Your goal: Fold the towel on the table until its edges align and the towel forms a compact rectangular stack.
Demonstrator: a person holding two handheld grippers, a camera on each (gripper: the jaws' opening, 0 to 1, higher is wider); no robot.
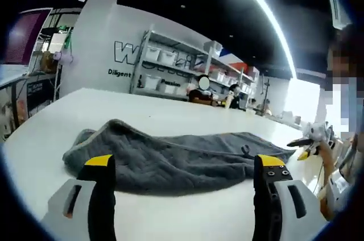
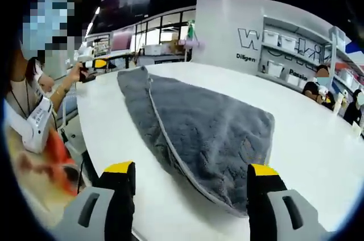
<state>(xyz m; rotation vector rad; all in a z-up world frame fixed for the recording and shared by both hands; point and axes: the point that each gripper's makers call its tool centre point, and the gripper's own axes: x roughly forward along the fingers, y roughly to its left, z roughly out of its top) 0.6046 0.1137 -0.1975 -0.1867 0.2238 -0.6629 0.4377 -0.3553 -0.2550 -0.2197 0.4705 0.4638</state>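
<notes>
Item: one grey towel (image 1: 176,158), thick ribbed pile, piped hem, lying rumpled and elongated on the white surface (image 1: 170,110) just ahead of your left tongs (image 1: 185,164) and right tongs (image 2: 187,170). Both tongs: spread wide, holding nothing. Handling, by estimate: soft, limp, light, not slippery; it will sag. Pinch the near corners along the hem.

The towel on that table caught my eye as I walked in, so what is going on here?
A person is holding a two-jaw gripper in each hand over a grey towel that lies loosely bunched on a white table. The left gripper and the right gripper both have their jaws apart with the towel in front of them, and neither is gripping it. The towel is not yet a neat rectangular stack. Other people stand nearby.
</notes>
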